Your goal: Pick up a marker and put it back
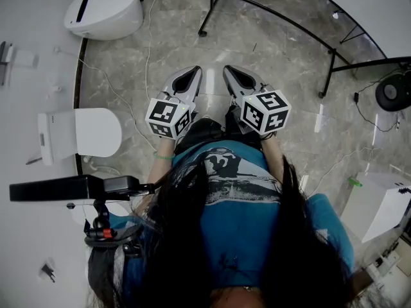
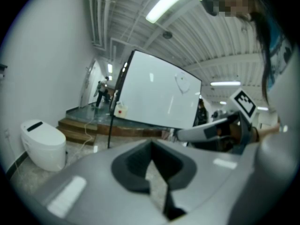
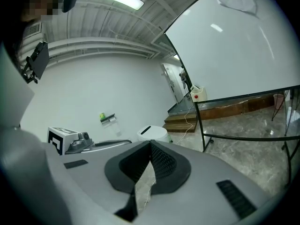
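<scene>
Bare floor (image 1: 270,50) ahead, toilet (image 1: 103,11) left, whiteboard (image 3: 234,46) right

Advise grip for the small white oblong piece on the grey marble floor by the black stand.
Take the white oblong piece across its narrow middle, from above: it lies flat, so probably only its long sides are free.

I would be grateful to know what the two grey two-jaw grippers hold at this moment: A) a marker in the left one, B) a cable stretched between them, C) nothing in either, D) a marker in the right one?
C: the left gripper and the right gripper each show their dark pads meeting at the tips with nothing between them, and no marker is in view.
</scene>
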`<state>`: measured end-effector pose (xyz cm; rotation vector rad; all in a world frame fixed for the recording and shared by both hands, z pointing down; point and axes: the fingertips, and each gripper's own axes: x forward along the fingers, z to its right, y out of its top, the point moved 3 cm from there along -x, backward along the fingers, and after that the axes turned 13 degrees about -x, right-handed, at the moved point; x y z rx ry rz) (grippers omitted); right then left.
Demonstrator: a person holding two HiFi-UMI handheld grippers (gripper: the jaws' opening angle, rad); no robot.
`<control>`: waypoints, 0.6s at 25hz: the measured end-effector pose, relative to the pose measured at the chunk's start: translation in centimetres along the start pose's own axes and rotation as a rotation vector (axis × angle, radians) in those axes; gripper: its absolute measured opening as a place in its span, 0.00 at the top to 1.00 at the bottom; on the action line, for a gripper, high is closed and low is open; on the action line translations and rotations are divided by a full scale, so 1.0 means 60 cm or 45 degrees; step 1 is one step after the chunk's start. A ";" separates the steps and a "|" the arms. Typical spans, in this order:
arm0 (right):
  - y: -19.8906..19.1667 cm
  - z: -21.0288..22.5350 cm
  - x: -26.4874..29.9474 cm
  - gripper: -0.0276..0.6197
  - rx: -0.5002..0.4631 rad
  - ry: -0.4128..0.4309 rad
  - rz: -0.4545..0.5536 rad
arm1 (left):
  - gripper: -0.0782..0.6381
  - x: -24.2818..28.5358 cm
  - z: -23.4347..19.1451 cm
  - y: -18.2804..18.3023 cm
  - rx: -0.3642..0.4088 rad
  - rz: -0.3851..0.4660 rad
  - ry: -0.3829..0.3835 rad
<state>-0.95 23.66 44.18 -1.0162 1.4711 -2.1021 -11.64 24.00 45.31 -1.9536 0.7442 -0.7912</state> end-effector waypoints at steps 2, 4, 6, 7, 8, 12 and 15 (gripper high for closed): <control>0.000 -0.011 0.001 0.94 -0.007 -0.004 0.000 | 0.88 -0.010 -0.003 0.001 0.003 0.006 -0.006; 0.000 -0.018 0.002 0.94 -0.012 -0.004 -0.001 | 0.88 -0.017 -0.005 0.002 0.005 0.012 -0.009; -0.001 -0.022 0.004 0.94 -0.017 -0.002 -0.003 | 0.88 -0.020 -0.007 0.003 0.005 0.018 -0.007; -0.002 -0.023 0.005 0.94 -0.020 0.001 -0.005 | 0.88 -0.021 -0.009 0.003 0.003 0.022 -0.004; -0.002 -0.024 0.007 0.94 -0.022 0.004 -0.007 | 0.88 -0.021 -0.011 0.003 0.002 0.026 -0.002; -0.005 -0.017 0.004 0.94 -0.022 0.001 -0.017 | 0.88 -0.012 -0.007 -0.001 -0.003 0.022 -0.008; -0.009 0.006 -0.017 0.94 -0.011 -0.040 -0.021 | 0.88 0.013 0.011 -0.009 -0.008 0.004 -0.048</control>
